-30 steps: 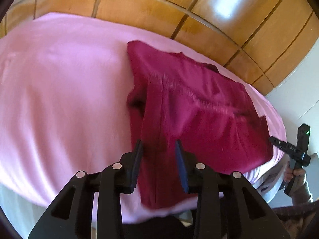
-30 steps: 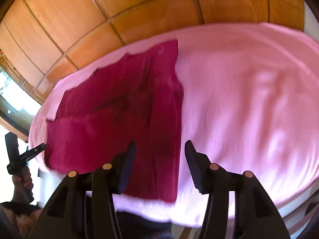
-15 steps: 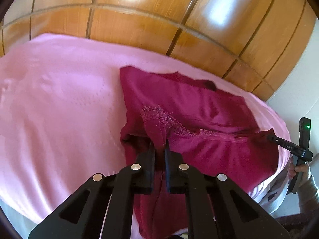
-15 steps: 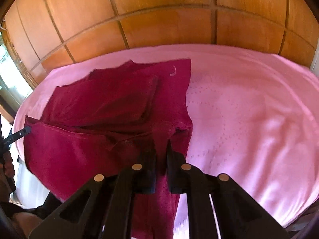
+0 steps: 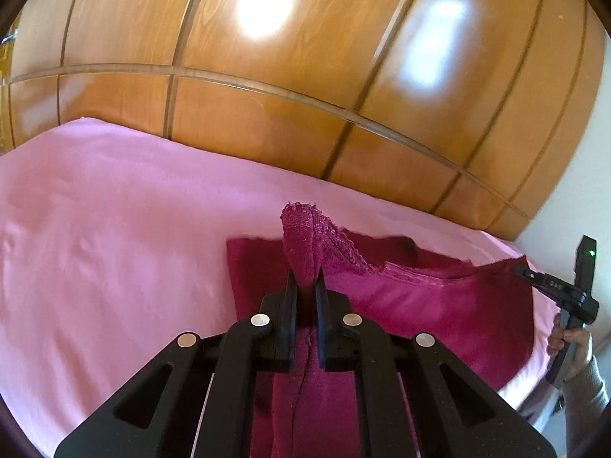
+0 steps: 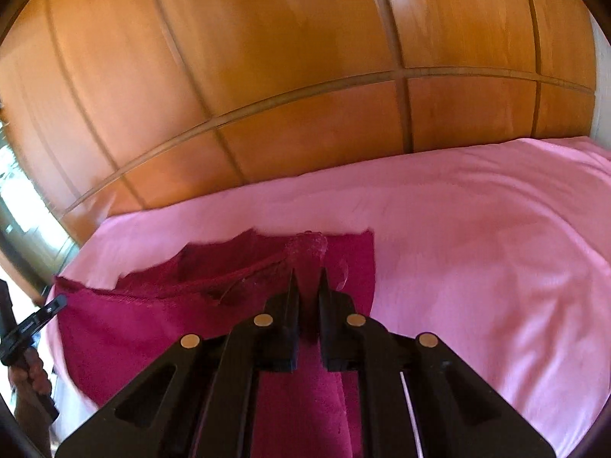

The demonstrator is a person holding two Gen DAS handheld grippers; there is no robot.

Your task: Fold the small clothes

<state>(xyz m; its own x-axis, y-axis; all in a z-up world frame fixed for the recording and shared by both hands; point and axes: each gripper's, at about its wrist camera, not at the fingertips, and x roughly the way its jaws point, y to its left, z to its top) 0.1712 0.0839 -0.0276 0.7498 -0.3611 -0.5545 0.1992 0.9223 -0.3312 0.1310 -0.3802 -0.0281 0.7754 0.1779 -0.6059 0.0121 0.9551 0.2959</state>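
A dark red garment with a lace-trimmed hem lies on the pink bed sheet. My left gripper is shut on one corner of its near edge and holds it raised off the bed. My right gripper is shut on the other near corner of the garment, also lifted. The lifted edge hangs stretched between the two grippers, above the far part that still rests flat on the sheet. The right gripper shows at the right edge of the left wrist view; the left shows at the left edge of the right wrist view.
A wooden panelled wall runs along the far side of the bed. The pink sheet spreads wide to the right of the garment. A bright window is at the far left.
Both grippers closed on the garment's near corners and lifted them up off the bed; the near edge now rises over the far part.
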